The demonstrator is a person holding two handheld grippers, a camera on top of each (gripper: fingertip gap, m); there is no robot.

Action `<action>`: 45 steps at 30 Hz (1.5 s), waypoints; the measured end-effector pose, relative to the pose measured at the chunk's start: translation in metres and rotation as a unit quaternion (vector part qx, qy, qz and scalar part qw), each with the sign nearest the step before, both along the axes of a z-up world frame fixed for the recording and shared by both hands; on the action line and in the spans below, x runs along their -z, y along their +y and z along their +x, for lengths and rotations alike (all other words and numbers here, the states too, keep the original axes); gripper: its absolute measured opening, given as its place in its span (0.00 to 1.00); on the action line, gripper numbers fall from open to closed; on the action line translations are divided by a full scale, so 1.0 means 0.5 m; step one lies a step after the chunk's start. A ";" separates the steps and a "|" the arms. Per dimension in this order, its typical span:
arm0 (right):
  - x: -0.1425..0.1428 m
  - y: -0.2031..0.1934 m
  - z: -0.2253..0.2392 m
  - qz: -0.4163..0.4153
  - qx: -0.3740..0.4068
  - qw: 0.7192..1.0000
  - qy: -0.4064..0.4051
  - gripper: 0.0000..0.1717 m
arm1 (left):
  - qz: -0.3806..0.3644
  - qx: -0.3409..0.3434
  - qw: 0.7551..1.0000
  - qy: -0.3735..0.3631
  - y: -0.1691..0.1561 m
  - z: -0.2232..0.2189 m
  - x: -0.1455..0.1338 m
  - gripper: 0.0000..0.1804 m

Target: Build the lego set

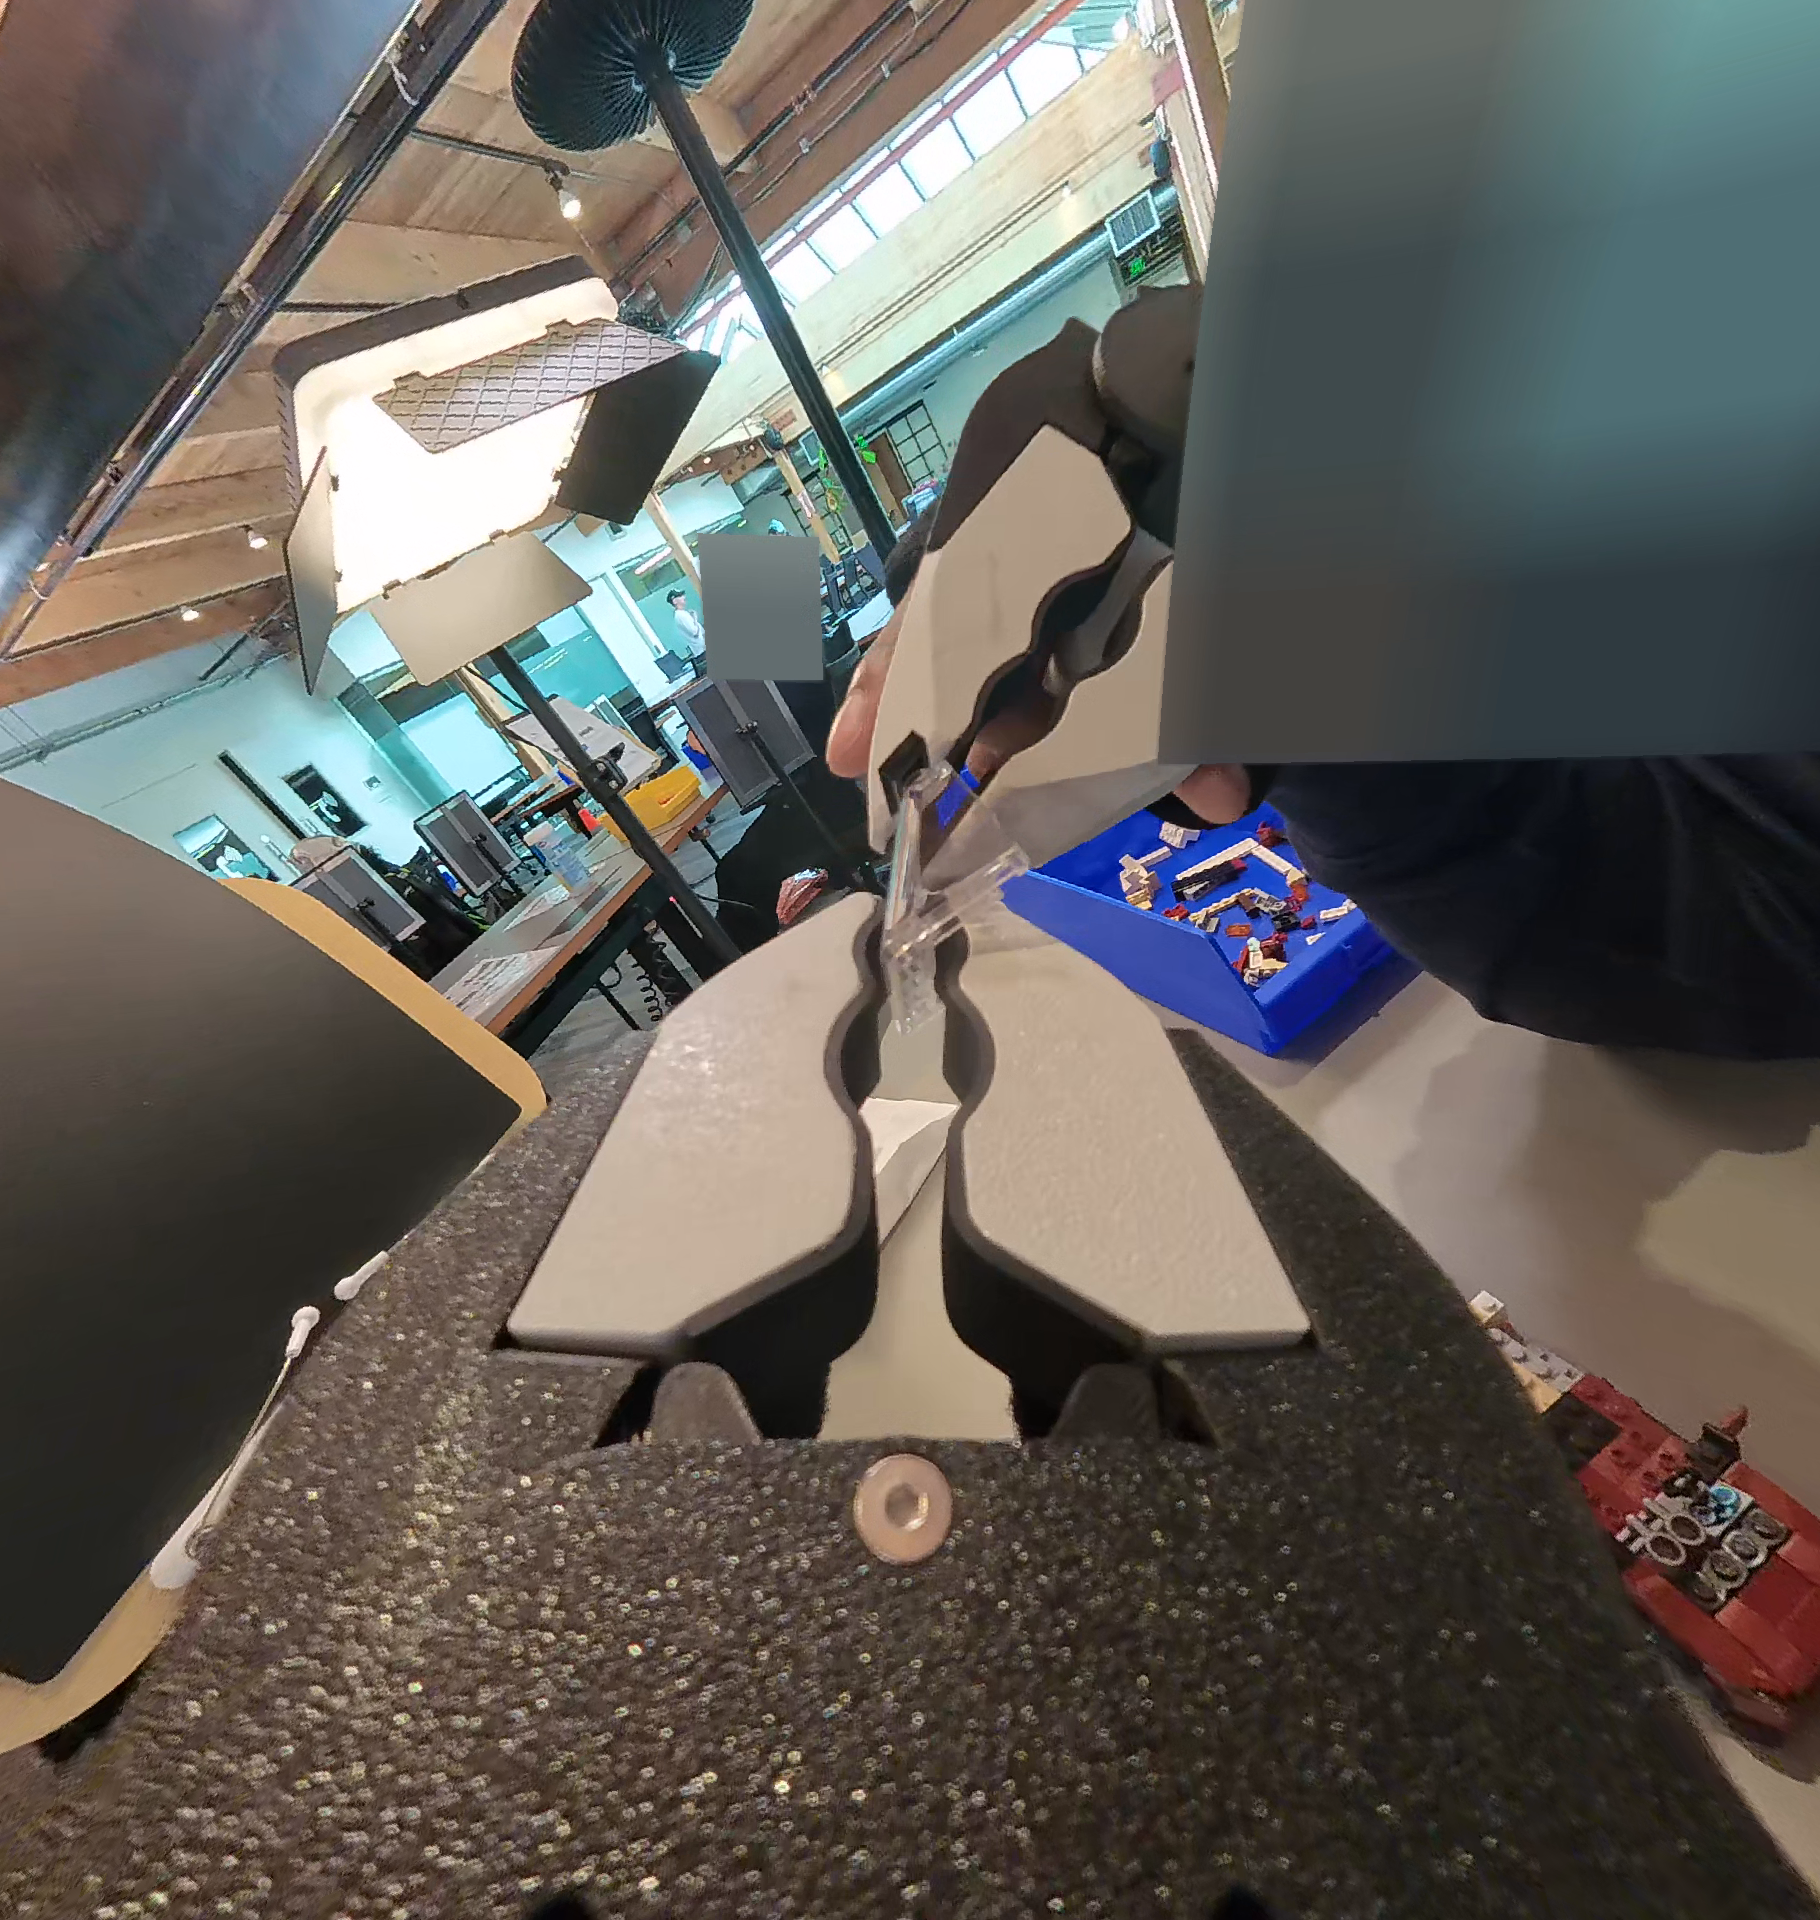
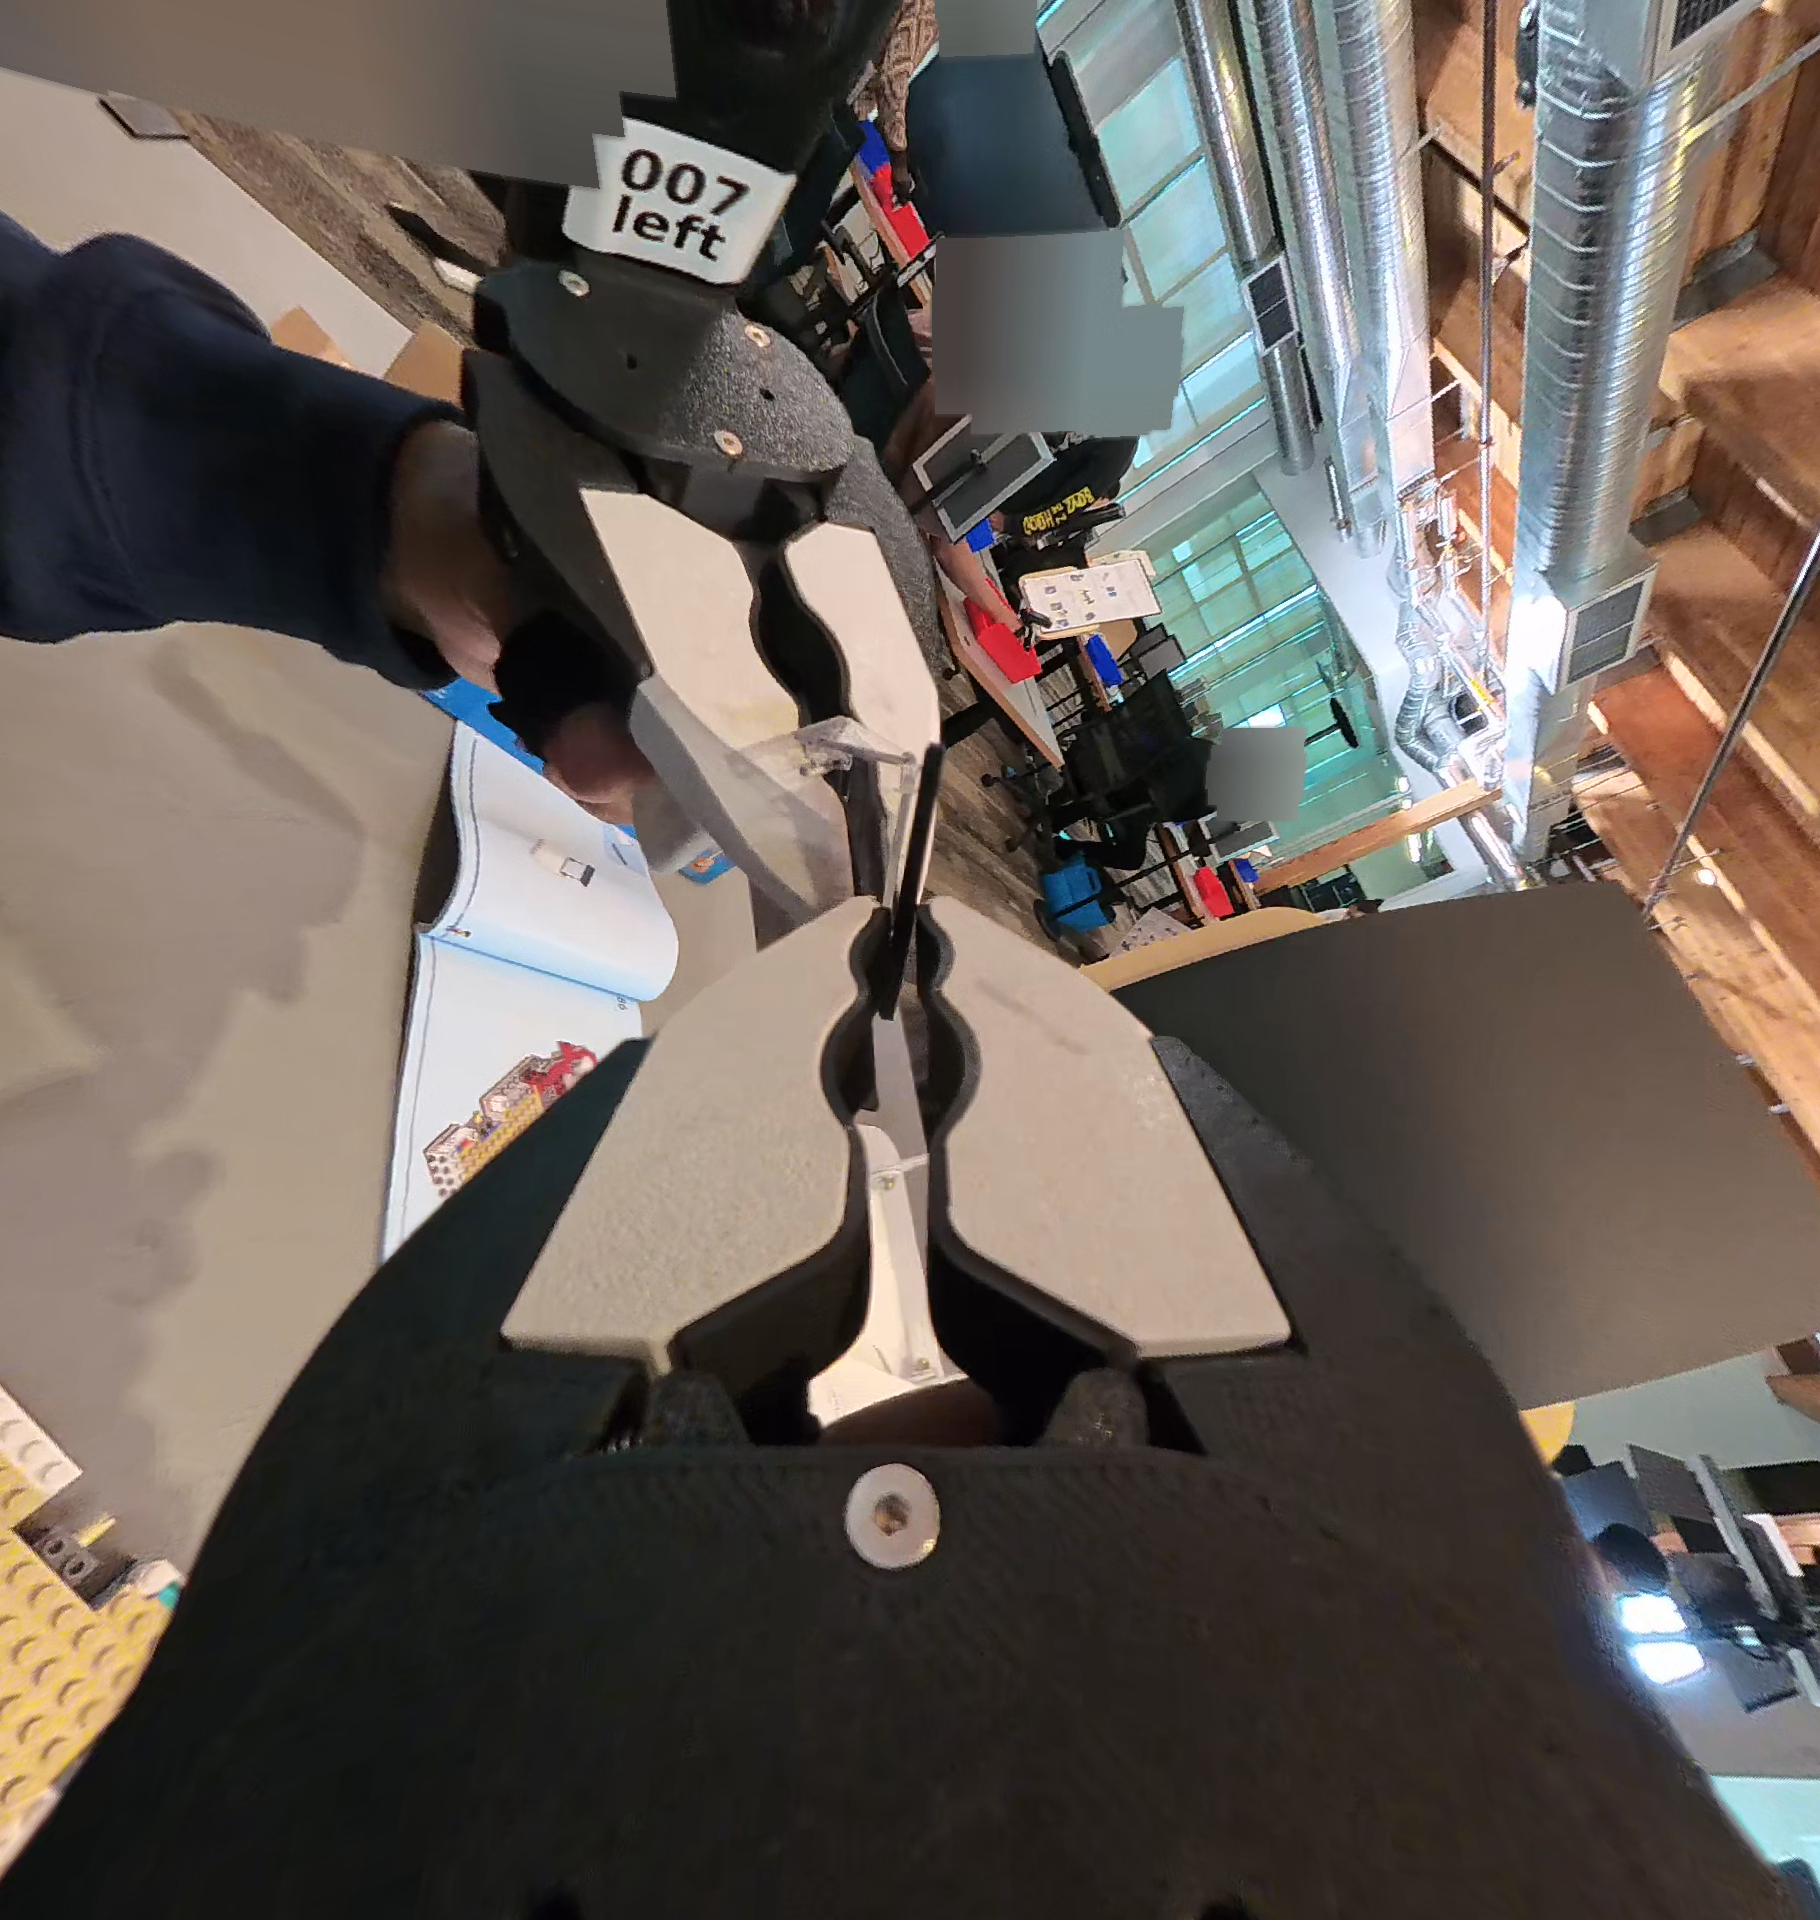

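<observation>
Clear plastic piece sits pinched in my left gripper; my right gripper, just above it, clamps a thin black plate against it.

Red brick model cut off at edge.

Blue bin of small bricks, open booklet

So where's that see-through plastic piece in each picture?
Left wrist view: the clear plastic piece sits just above centre, at the left gripper's fingertips, reaching up to the right gripper.
Right wrist view: it is above centre, beside the left gripper.
Shared landmark: the thin black plate, seen edge-on, touching the clear piece.
</observation>
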State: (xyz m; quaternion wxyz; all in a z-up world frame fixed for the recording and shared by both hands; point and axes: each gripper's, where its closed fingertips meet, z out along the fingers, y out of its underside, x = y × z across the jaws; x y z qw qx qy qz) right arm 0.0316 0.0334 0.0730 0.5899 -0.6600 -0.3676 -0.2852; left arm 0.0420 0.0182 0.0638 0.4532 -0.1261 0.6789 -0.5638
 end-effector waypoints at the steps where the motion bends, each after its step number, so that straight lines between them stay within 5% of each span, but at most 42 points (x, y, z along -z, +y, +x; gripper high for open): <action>1: 0.000 0.000 0.000 0.002 0.000 1.000 -0.004 0.02 | -0.002 0.002 1.000 0.000 0.000 0.000 0.000 0.04; 18: 0.014 -0.014 -0.011 -0.010 -0.006 0.998 -0.058 0.05 | -0.089 0.059 0.993 -0.042 -0.011 -0.002 -0.006 0.04; 45: 0.073 0.000 -0.018 -0.056 -0.015 0.989 -0.132 0.03 | -0.213 0.117 0.965 -0.095 -0.006 -0.013 0.063 0.04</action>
